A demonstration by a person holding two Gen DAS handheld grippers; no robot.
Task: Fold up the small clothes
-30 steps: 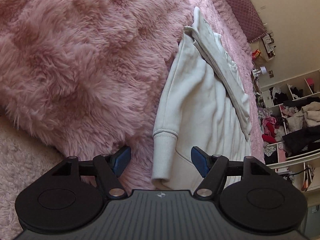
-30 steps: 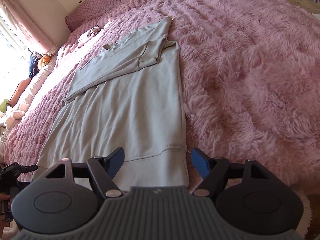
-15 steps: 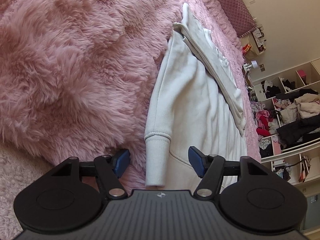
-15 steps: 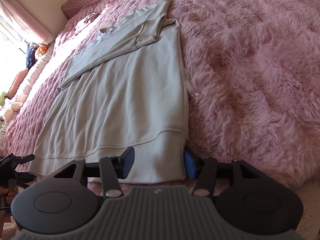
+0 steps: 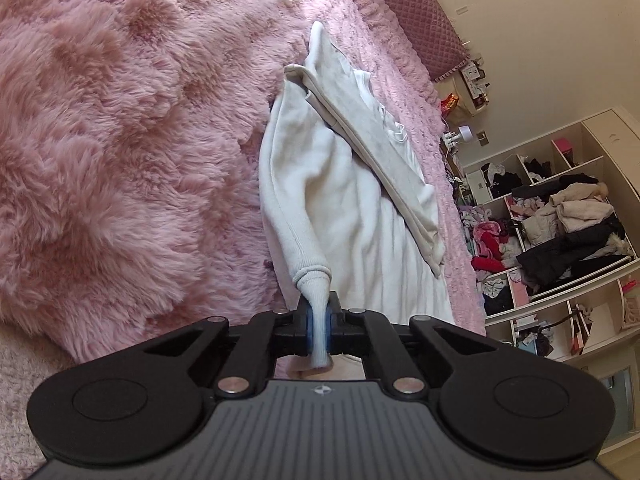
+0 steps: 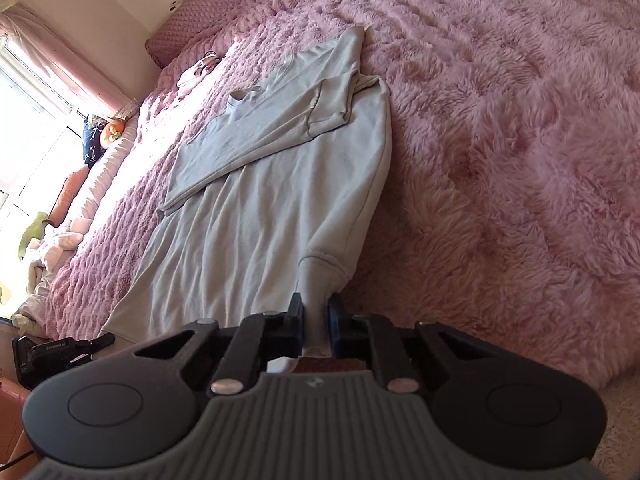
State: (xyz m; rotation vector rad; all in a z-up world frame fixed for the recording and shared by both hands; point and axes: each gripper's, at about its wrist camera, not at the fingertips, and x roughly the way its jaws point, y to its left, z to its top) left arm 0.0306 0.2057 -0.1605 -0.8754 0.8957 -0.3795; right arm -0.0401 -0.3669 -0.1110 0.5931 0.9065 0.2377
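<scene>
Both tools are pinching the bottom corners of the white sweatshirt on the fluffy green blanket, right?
Not quite. The fluffy blanket is pink, not green, as both wrist views show. The rest holds: the left tool and right tool each pinch a bottom corner of the white sweatshirt.

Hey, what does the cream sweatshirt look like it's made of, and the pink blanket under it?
Cream sweatshirt: looks like soft matte cotton-type knit, possibly fleece; the hem band pinched in the left tool is ribbed, and the cloth drapes in soft folds. Pink blanket: long shaggy pile in tufts, probably faux fur.
</scene>
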